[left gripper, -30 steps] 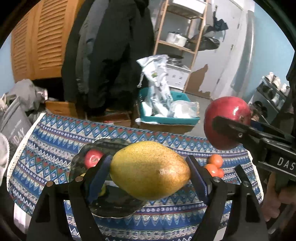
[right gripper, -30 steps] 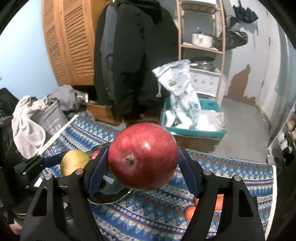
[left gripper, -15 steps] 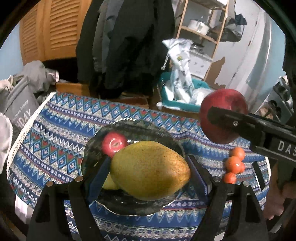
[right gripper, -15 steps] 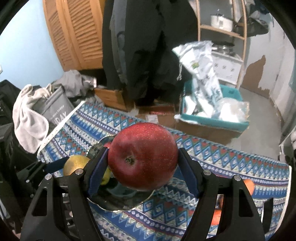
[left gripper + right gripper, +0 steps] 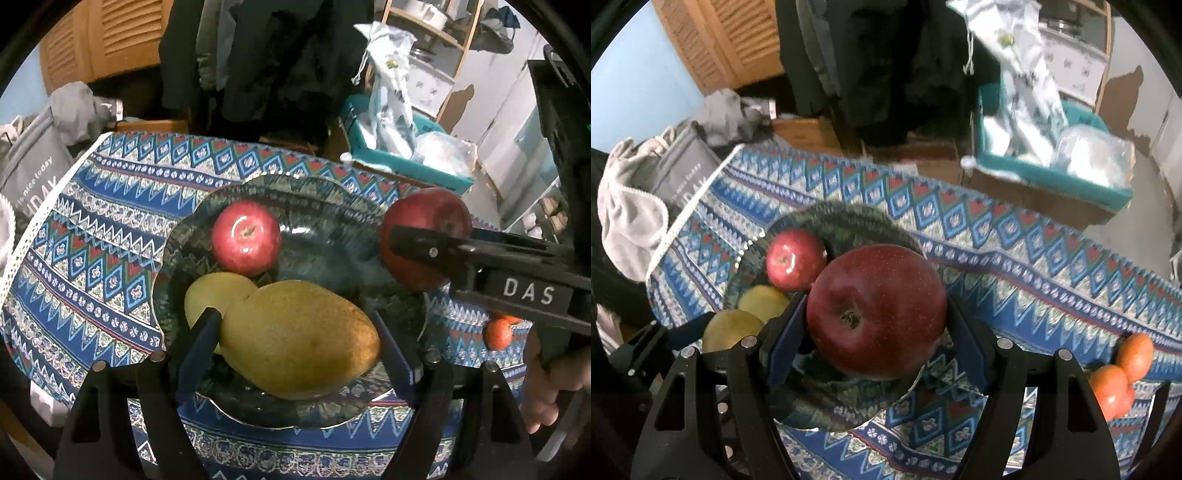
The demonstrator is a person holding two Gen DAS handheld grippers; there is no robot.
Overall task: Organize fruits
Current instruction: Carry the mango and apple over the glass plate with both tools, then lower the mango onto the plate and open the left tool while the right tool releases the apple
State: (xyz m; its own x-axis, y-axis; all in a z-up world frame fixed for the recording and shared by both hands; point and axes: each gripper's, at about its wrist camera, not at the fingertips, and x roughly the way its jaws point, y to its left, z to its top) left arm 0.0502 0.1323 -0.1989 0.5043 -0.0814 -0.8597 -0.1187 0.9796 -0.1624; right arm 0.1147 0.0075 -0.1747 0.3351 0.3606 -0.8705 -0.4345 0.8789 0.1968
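At the lower centre of each wrist view, the left gripper (image 5: 295,339) pinches a yellow mango (image 5: 299,338) and the right gripper (image 5: 875,317) pinches a dark red apple (image 5: 875,310), both over the glass plate (image 5: 325,221).

1. We see a woven-looking cloth (image 5: 110,236) with a zigzag print, matt, over the desk.
2. The plate (image 5: 332,229) looks like dark glass, glossy, the print showing through it.
3. The small red apple (image 5: 245,238) is smooth and shiny, with bright highlights.
4. The big red apple (image 5: 875,312) has a duller, speckled skin.
5. The mango (image 5: 299,338) has matt yellow skin, finely spotted.
6. The left gripper (image 5: 295,341) and the right gripper (image 5: 875,325) look like matt black plastic with small metal pins; blue pads line the jaws.
7. The cabinet doors (image 5: 110,33) are slatted wood.
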